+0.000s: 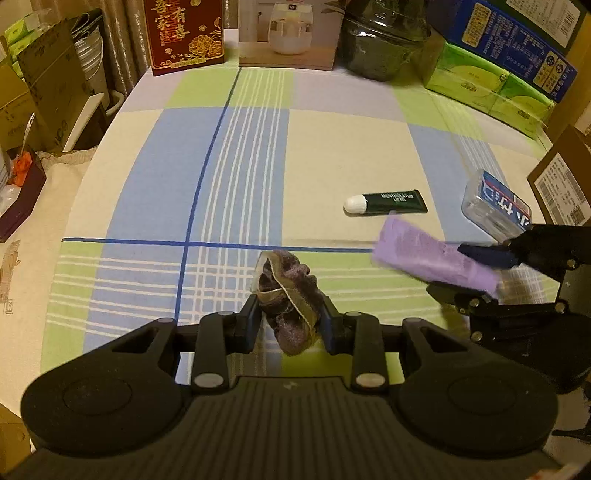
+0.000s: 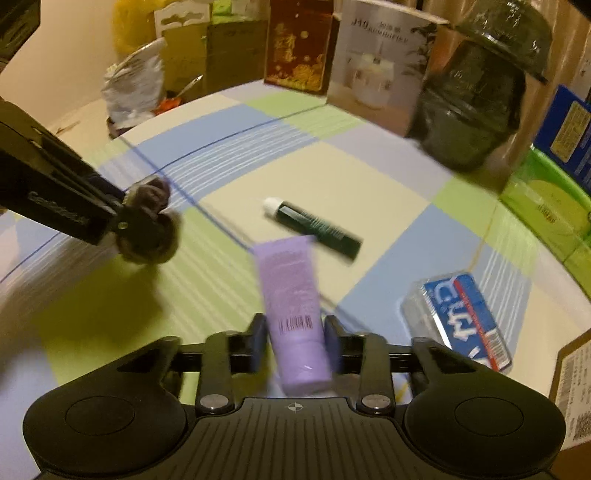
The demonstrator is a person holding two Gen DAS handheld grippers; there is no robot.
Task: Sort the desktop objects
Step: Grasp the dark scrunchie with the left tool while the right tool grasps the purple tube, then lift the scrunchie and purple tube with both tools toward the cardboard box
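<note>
Purple-brown scrunchie (image 1: 290, 295): fuzzy, crumpled fabric with a sheer tan ribbon edge, clamped between the pads of the left gripper (image 1: 290, 321), above the near part of the table.
Lilac tube (image 2: 295, 306): smooth, soft plastic, flat crimped end forward, barcode on its side, pinched by the right gripper (image 2: 295, 341) above the cloth.
Dark green tube (image 1: 386, 203): slim, white rounded cap, lying flat on a cream square toward the table's right side.
Clear box (image 1: 493, 206): hard transparent plastic with a blue, red and white label, lying near the right edge.
Tablecloth (image 1: 184, 166): plaid weave of blue, green, cream and lilac.
Far edge: red-gold carton (image 1: 184, 33), pale printed box (image 1: 290, 33), dark wrapped pot (image 1: 382, 40).
</note>
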